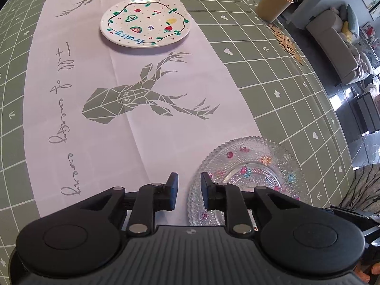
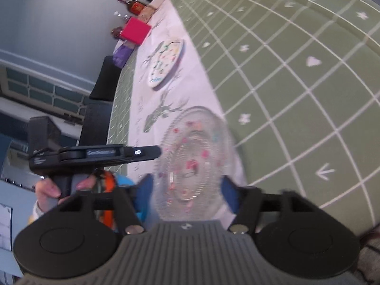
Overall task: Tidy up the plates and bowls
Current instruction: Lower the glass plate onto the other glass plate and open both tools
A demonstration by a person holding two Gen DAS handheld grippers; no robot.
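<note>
A clear glass plate with small coloured flowers lies flat on the table, half on the white runner. My left gripper hovers at the plate's left rim, its jaws a narrow gap apart, and the pads do not press on the glass. In the right wrist view the same glass plate is blurred and lies between the wide-apart blue pads of my right gripper, which is open. A white plate painted with fruit sits farther along the runner, also visible as the white plate.
A tan paper cup and scattered seeds sit near the table's right edge. A red box and a bottle stand at the far end. A person's hand holds the left gripper's handle.
</note>
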